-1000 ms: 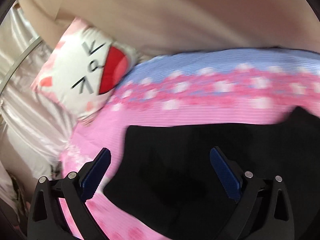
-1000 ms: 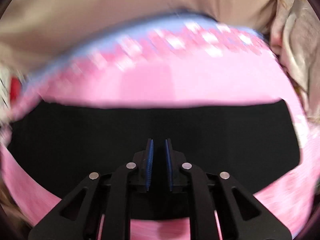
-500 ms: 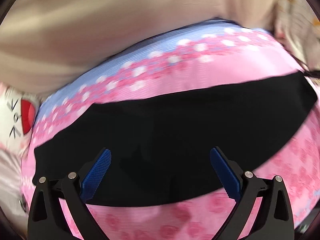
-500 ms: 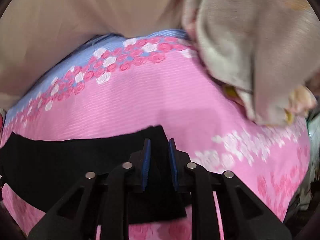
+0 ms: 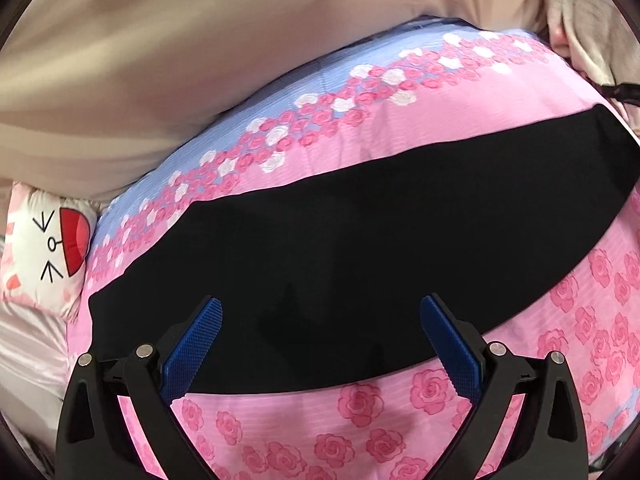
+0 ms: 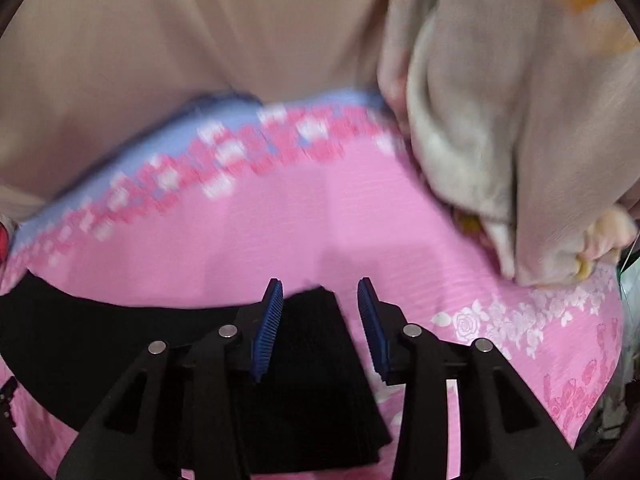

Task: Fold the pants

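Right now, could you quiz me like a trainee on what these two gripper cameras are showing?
1. True or false: the left gripper is shut on the black pants.
2. The pants lie on: A) a wooden table, B) a pink rose-print bedcover, C) a tiled floor?
3. Fill in: the end of the pants sits between the fingers of the open ____ gripper.

Key: 1 false, its jaws are wide open; 2 B; 3 right.

No readable text, labels, brands or numbers anywhere in either view.
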`<state>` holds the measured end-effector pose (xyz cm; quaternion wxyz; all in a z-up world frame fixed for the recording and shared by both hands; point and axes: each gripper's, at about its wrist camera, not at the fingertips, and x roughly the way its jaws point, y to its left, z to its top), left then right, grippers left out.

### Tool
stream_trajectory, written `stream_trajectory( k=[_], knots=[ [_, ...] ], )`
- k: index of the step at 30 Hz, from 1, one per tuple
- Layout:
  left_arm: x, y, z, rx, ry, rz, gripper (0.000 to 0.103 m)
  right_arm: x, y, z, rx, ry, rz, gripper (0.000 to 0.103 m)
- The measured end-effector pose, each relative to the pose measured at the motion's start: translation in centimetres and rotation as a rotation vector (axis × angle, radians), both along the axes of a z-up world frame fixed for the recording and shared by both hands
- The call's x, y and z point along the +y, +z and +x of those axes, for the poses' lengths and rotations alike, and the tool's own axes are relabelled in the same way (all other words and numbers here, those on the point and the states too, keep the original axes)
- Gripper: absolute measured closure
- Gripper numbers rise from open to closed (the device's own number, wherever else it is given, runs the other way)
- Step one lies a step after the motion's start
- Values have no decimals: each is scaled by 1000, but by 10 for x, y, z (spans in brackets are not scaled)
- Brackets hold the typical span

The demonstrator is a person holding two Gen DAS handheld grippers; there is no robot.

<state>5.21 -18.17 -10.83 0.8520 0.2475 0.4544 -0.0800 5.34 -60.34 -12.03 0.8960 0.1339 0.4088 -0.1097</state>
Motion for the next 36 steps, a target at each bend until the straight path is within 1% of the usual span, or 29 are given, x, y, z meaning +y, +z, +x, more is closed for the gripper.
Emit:
stream_trajectory(
  k=[1,3,5,6,7,8,9,10,11,12,13,14,16,18,19,20,21,22,23,24,25,26,27,28,29,31,32,34,36],
  knots=[
    [1,-1,1,4,6,-3,5,11,7,-3,-17,38,31,66],
    [3,-6,6,14,17,-1,5,48,8,-2,-10,146,126,71],
    [4,-8,12,18,26,4,5,90,-5,6,16,259,178,75],
    [4,-8,14,20,30,2,5,108,-18,14,42,305,178,77],
    [4,-6,16,20,32,-2,5,115,-29,20,64,313,166,77],
    [6,-4,17,19,33,-3,5,113,-45,33,99,276,137,85],
    [8,-2,18,11,35,1,5,101,-50,37,77,235,159,95],
    [11,1,18,1,37,5,5,85,-48,41,76,159,198,100],
    [17,3,19,-13,46,5,5,81,-40,43,82,122,192,93],
    [23,4,18,-20,56,4,5,85,-27,46,67,117,158,91],
    [29,4,18,-21,68,3,5,96,-15,47,37,159,157,91],
    [37,2,19,-16,86,0,5,121,-2,53,18,254,194,91],
    [48,-2,20,-5,111,4,5,180,5,67,21,442,204,91],
    [57,-4,23,14,134,5,5,220,-10,81,56,548,194,94],
    [61,-3,24,18,141,-2,5,237,-30,98,115,553,144,93],
    [66,-1,26,16,150,-8,5,238,-45,112,145,516,120,97],
    [70,1,26,13,155,-10,5,230,-47,118,112,477,171,98],
    [74,3,27,6,158,-10,5,219,-44,124,112,390,180,93],
    [81,5,27,-7,168,-11,5,200,-34,125,121,256,156,90],
    [88,6,27,-16,181,-15,5,181,-22,117,67,195,210,90],
    [97,6,28,-16,201,-23,5,153,-5,99,-9,131,282,90],
    [103,5,29,-12,217,-29,5,136,4,87,-34,93,291,90],
    [110,3,30,-7,235,-34,5,116,13,68,-47,46,272,89],
    [117,0,31,2,249,-37,5,92,21,41,-47,-17,218,89],
    [122,-2,31,7,258,-38,5,76,24,18,-39,-63,188,86],
    [130,-5,33,19,273,-36,5,38,21,-34,10,-178,147,86],
    [133,-7,33,25,277,-34,5,23,16,-47,38,-220,137,86],
    [134,-11,35,42,285,-31,5,1,2,-79,93,-297,150,86],
    [131,-14,37,65,292,-31,5,-7,-10,-97,110,-329,182,86]
  ],
)
